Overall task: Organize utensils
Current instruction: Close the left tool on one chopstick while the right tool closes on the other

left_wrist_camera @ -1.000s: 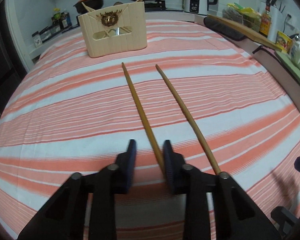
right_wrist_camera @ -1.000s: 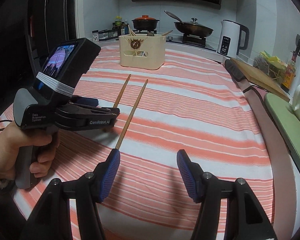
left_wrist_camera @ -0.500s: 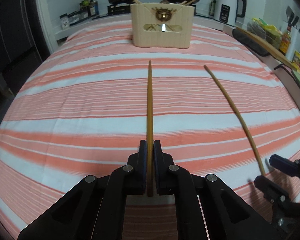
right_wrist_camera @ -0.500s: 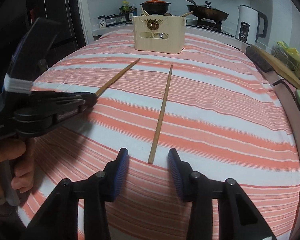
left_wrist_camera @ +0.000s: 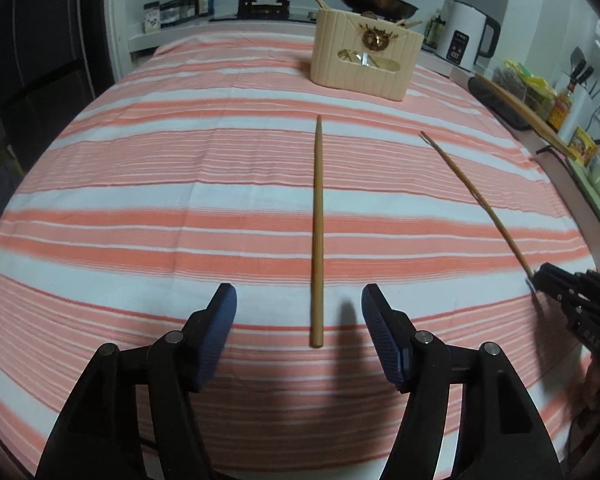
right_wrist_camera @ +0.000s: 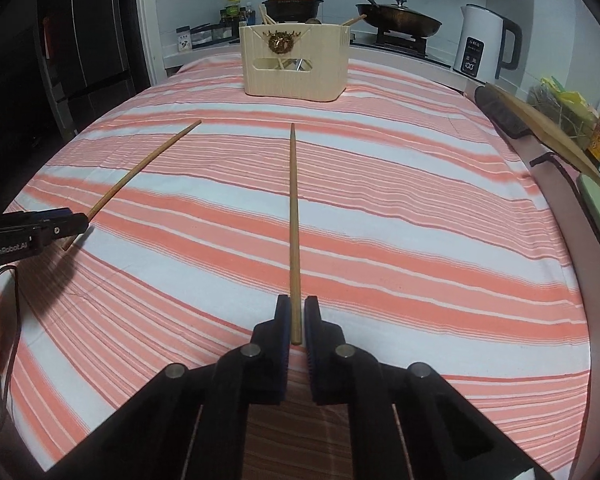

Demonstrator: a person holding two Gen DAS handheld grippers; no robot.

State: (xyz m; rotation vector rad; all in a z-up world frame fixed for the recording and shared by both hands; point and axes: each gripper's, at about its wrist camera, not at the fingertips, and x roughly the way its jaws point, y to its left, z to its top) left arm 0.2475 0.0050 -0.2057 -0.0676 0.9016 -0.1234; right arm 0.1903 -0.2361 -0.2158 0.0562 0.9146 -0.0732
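Nearest us, our right gripper (right_wrist_camera: 296, 322) has its blue pads (right_wrist_camera: 281, 320) closing on the thick end of the right-hand chopstick (right_wrist_camera: 293, 216), which already sits between them; the gaps either side are slim, and we cannot tell whether the pads press yet. That chopstick runs straight away from the gripper, its long axis in line with the fingers, its tapered tip aimed at the cream utensil holder (right_wrist_camera: 296, 66) at the far end of the striped tablecloth (right_wrist_camera: 420, 200).

Our left gripper (left_wrist_camera: 299, 316) is opening, jaws wide apart and holding nothing. The left-hand chopstick (left_wrist_camera: 317, 232) lies flat on the cloth between and just ahead of its pads, butt end near, tip pointing up the table, a little to the left of the holder (which already has several chopsticks sticking out of its top).

The two sticks lie well apart. We judge the right hand nearer to a carry: a lift, then travel along the stick's own axis towards the holder.
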